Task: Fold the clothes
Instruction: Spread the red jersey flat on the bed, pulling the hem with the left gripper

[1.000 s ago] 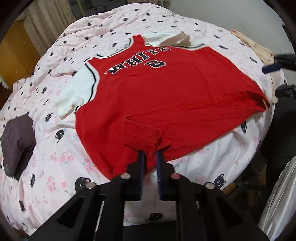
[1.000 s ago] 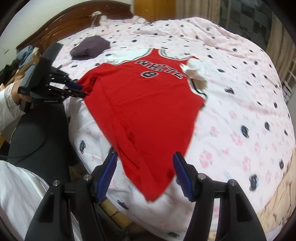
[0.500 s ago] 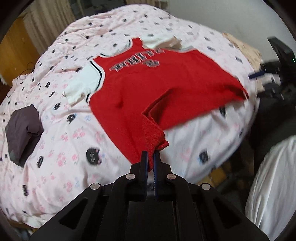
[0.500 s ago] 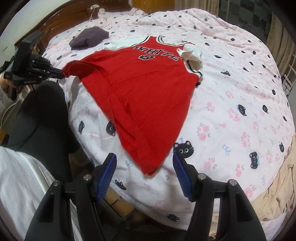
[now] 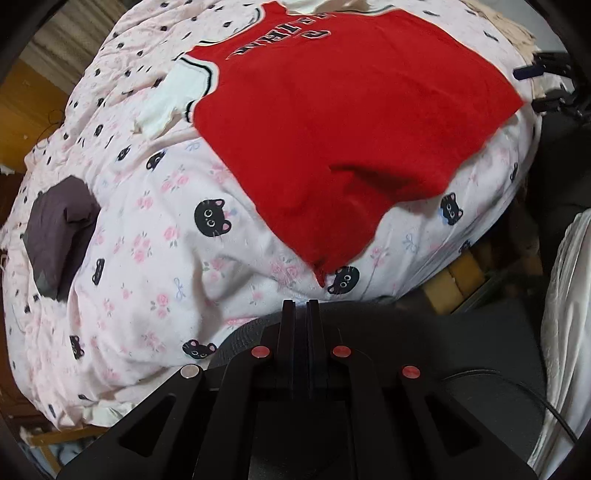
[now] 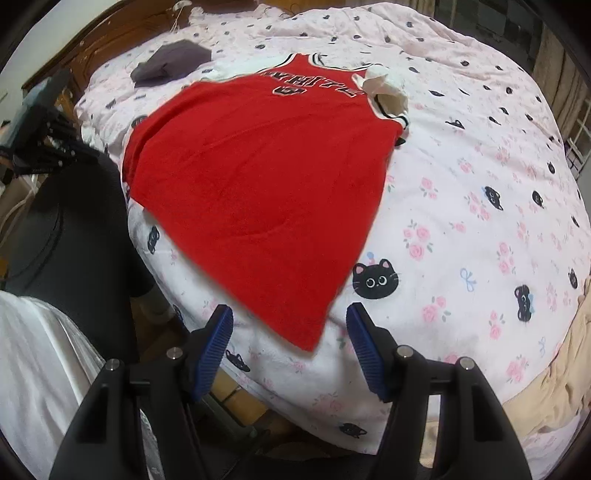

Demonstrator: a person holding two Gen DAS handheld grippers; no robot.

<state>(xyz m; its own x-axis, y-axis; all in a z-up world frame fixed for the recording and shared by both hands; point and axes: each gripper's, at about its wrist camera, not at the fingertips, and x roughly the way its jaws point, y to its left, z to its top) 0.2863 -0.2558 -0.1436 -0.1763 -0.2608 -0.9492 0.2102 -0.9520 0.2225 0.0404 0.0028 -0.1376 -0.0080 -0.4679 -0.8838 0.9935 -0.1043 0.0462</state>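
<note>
Just beyond right gripper (image 6: 290, 326): jersey (image 6: 258, 173)

A wide bed fills the room, covered by a pale pink quilt (image 6: 480, 192) printed with black cat faces, roses and small bows. At the head of the bed stands a dark carved wooden headboard (image 6: 92, 55), with a plain white wall (image 6: 55, 22) behind it. Curtains (image 6: 561, 66) hang beyond the far side of the bed, next to a dark window (image 6: 491, 18). A yellow wooden door (image 5: 33, 107) shows past the quilt's edge. A beige blanket (image 6: 546, 380) lies bunched along the bed's near corner. Under the bed's edge, wooden slats (image 5: 450, 280) are visible in shadow.
</note>
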